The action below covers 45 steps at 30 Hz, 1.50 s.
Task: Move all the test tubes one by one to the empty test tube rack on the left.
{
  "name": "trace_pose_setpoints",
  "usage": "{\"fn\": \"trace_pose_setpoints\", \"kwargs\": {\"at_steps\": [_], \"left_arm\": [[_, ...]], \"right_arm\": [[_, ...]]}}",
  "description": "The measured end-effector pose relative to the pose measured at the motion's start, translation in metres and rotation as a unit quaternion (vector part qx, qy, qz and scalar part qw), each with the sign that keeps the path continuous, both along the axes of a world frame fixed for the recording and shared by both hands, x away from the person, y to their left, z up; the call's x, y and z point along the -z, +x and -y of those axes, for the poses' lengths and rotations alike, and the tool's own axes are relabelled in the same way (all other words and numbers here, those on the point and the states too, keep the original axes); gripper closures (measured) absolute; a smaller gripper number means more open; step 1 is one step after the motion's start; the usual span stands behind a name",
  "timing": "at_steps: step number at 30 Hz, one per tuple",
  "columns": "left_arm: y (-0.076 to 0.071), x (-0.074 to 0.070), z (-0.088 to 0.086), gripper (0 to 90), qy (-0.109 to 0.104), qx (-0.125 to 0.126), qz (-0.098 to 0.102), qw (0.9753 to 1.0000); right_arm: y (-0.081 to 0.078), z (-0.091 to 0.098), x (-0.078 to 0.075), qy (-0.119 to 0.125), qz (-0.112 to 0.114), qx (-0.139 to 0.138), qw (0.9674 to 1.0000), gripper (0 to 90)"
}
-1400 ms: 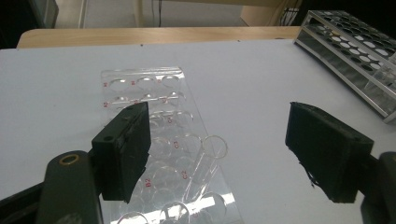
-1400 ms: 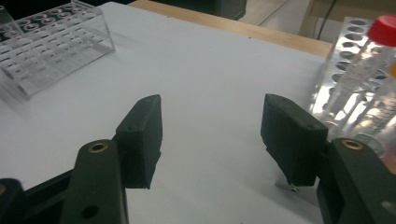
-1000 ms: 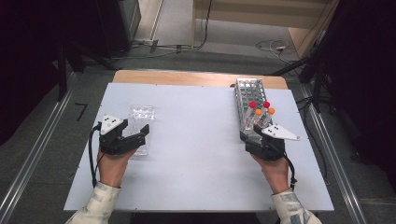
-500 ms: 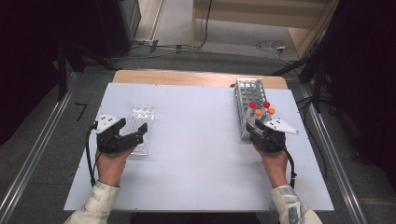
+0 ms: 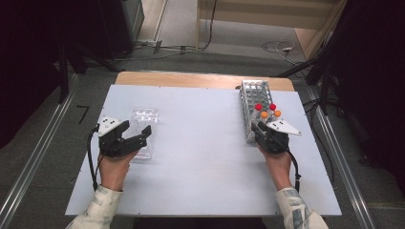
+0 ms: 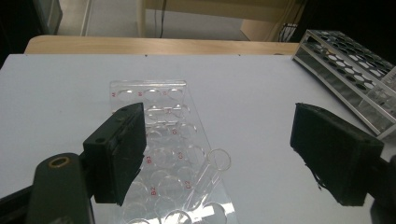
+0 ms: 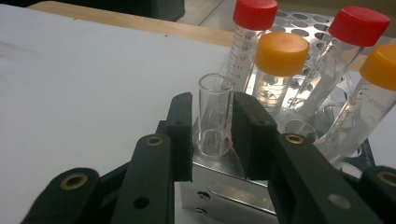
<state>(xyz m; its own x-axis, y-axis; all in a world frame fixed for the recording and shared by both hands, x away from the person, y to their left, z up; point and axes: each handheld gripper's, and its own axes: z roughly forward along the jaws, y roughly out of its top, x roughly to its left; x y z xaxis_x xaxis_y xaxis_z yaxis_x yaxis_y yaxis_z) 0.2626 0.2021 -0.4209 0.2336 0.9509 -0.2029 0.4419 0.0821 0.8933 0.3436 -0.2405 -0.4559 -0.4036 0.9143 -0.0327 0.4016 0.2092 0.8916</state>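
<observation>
Right gripper (image 7: 212, 135) has its fingers clamped on an open clear tube (image 7: 215, 112) at the near end of the metal rack (image 5: 253, 107). Crowding right behind it are two red-capped tubes (image 7: 254, 14) and two orange-capped tubes (image 7: 281, 46). Across the pale surface (image 5: 200, 143), the left gripper (image 6: 219, 154) hangs over a clear well plate (image 6: 159, 140), fingers wide apart, and another open tube (image 6: 210, 175) lies tilted on that plate.
</observation>
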Motion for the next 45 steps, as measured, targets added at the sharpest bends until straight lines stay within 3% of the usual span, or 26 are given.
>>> {"fn": "trace_pose_setpoints", "kwargs": {"at_steps": [19, 25, 29, 36, 45], "left_arm": [[-0.002, -0.002, 0.003, 17.7, 0.0, 0.007, -0.002, 1.0], [-0.003, -0.003, 0.004, 17.7, 0.0, 0.007, -0.001, 1.0], [-0.002, -0.002, 0.005, 17.7, 0.001, 0.008, -0.003, 1.0], [-0.005, -0.008, 0.006, 17.6, 0.003, 0.008, 0.009, 0.9999], [-0.006, -0.009, 0.007, 17.6, 0.002, 0.011, 0.006, 0.9999]], "right_arm": [[0.002, 0.0, 0.002, -0.004, 0.0, 0.003, 1.0, 73.2], [-0.003, 0.002, -0.011, 0.009, 0.016, 0.002, 0.9998, 73.5], [-0.009, 0.002, -0.025, 0.013, 0.038, 0.0, 0.9992, 73.6], [-0.02, 0.003, -0.047, 0.025, 0.067, -0.007, 0.9974, 73.6], [-0.028, 0.001, -0.055, 0.039, 0.066, -0.022, 0.9968, 73.6]]}}
